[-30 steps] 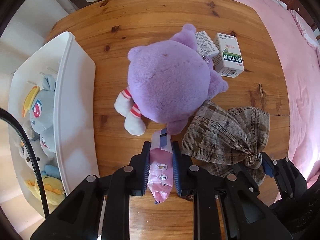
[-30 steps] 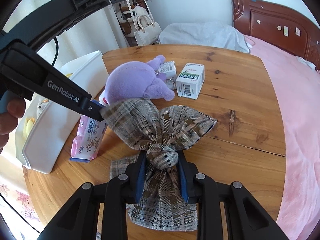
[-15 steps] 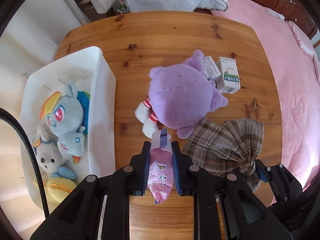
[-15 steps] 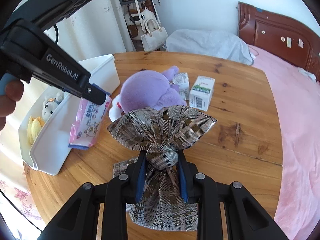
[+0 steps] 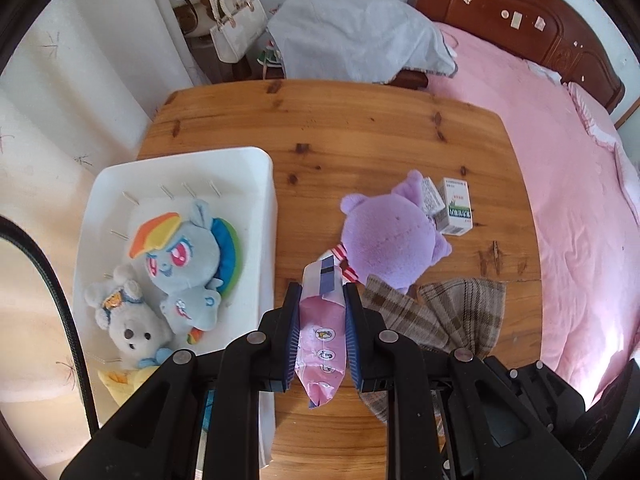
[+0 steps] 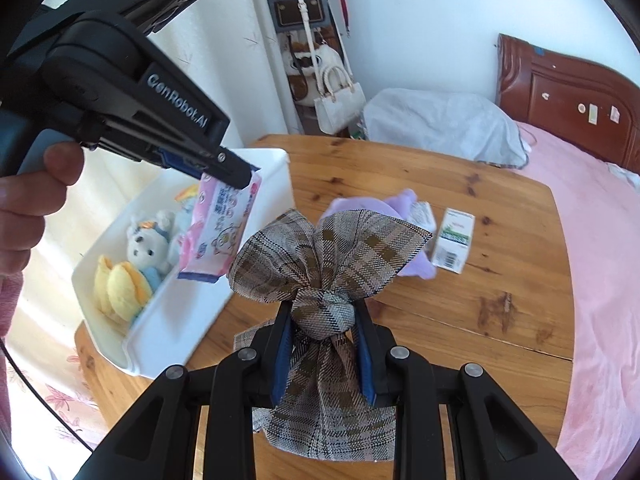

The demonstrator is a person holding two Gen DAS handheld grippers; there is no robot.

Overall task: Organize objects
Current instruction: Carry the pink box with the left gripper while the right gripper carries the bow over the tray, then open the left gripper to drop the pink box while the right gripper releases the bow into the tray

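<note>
Left gripper (image 5: pixel 322 312) clamped on a pink wipes packet (image 5: pixel 321 336), held in the air beside the white bin (image 5: pixel 269 216) of plush toys. Right gripper (image 6: pixel 323 334) closed on the knot of a plaid bow (image 6: pixel 328 256), raised above the wooden table (image 6: pixel 500 264). Purple plush (image 5: pixel 386 236) and two small cartons (image 5: pixel 456 208) lie on the table.

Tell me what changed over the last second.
Both grippers rose from the table: the left gripper carried the pink wipes pack up toward the white bin, and the right gripper lifted the plaid bow. Grips, purple plush and boxes unchanged.
</note>
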